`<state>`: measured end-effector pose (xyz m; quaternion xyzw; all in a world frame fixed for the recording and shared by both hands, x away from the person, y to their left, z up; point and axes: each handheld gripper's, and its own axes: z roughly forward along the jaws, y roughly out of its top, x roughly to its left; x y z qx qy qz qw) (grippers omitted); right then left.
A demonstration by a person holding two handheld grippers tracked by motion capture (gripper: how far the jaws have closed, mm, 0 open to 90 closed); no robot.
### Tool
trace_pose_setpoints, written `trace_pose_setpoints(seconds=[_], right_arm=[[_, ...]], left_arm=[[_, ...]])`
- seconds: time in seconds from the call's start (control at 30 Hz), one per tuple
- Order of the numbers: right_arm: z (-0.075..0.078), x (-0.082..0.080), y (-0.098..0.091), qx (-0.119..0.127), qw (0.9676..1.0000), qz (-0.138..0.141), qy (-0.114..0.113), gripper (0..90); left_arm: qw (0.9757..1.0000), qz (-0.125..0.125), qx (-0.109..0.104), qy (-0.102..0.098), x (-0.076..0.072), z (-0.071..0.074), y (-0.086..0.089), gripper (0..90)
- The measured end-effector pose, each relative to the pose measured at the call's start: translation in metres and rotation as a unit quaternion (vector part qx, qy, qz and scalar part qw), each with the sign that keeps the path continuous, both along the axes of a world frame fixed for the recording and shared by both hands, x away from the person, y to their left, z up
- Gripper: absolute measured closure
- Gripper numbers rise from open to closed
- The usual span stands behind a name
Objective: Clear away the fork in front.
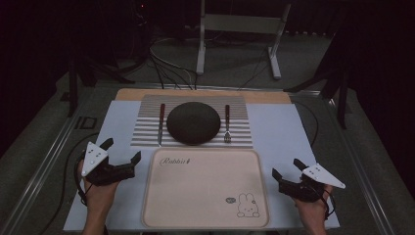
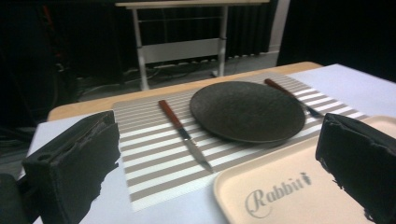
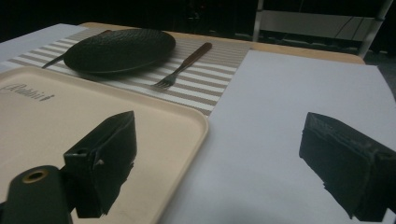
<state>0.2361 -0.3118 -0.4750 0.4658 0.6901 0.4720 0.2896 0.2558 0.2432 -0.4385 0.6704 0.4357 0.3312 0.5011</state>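
Observation:
A dark round plate lies on a striped placemat, with a red-handled knife to its left and a fork to its right. In front of the mat lies a beige tray with a rabbit print. My left gripper stands open just left of the tray. My right gripper stands open just right of the tray. Both hold nothing.
A white sheet covers the wooden table. Beyond the far edge stand a white metal stand and cables on the floor. Metal rails run along both sides.

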Motion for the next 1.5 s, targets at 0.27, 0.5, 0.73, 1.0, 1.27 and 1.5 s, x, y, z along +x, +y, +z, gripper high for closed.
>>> trace_pose_setpoints(seconds=[0.27,0.5,0.73,1.0,1.27,1.5], right_arm=[[0.001,-0.001,0.001,-0.010,0.9999,-0.012,-0.002,10.9],[0.000,0.001,0.006,-0.016,0.9998,-0.016,0.002,10.8],[0.001,0.005,0.010,-0.019,0.9994,-0.025,0.017,10.9],[0.010,0.011,0.017,-0.024,0.9994,-0.022,0.014,10.9],[0.021,0.018,0.021,-0.020,0.9996,-0.019,0.006,10.9],[0.027,0.026,0.027,-0.024,0.9996,-0.016,0.001,10.9]], left_arm=[[0.9999,0.013,-0.005,0.002,0.000,-0.005,0.004,0.2],[0.9999,0.016,0.000,0.003,0.002,-0.008,0.001,0.1],[0.9998,0.020,0.002,0.008,0.003,-0.010,-0.001,0.1],[0.9996,0.026,0.004,0.011,0.005,-0.013,-0.002,0.1],[0.9994,0.033,0.002,0.012,0.005,-0.013,-0.001,0.2],[0.9994,0.033,0.005,0.012,0.005,-0.013,-0.001,0.2]])
